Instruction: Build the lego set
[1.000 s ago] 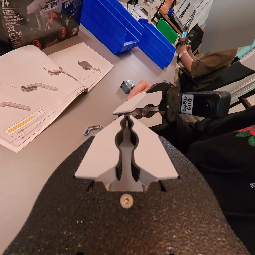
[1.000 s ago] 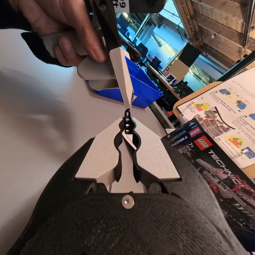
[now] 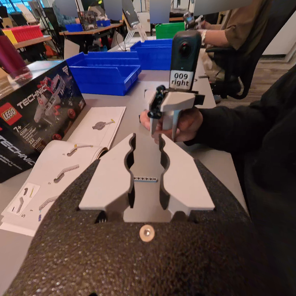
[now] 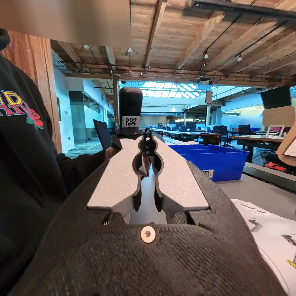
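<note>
My left gripper [image 3: 147,141] gapes wide above a small grey holed beam [image 3: 145,178] at frame centre; my right gripper [image 4: 147,137] clamps a black holed beam [image 4: 147,142].

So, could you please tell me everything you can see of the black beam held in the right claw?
The black beam is a slim, glossy plastic strip with a row of round holes. The right claw is shut on it near the fingertips, and its rounded end pokes out past them. The left wrist view shows it held in the air above the table, apart from the grey beam lying there.
</note>
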`<act>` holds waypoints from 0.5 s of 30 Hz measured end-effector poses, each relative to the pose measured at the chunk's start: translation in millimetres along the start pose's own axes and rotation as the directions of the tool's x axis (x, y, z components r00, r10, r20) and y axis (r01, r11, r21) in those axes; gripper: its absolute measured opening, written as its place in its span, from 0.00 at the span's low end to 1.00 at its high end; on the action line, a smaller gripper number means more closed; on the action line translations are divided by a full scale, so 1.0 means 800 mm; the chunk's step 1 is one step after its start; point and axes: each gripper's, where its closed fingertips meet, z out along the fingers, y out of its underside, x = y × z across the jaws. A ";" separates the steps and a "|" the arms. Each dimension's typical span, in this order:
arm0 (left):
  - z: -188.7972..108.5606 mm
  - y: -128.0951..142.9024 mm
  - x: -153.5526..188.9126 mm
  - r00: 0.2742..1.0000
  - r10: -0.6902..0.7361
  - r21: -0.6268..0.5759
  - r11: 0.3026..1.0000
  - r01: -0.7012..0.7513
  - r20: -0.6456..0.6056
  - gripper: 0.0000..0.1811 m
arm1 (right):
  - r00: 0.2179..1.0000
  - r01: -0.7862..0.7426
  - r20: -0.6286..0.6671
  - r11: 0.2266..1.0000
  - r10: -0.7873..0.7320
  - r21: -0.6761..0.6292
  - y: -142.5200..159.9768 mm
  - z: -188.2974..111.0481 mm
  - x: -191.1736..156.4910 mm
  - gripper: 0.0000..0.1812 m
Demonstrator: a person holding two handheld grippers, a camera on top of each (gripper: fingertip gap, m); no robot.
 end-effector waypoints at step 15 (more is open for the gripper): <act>-0.008 -0.015 0.012 0.998 0.057 0.040 0.998 -0.056 -0.017 0.07 | 0.982 -0.161 0.105 0.986 0.157 0.029 0.000 0.004 -0.011 0.02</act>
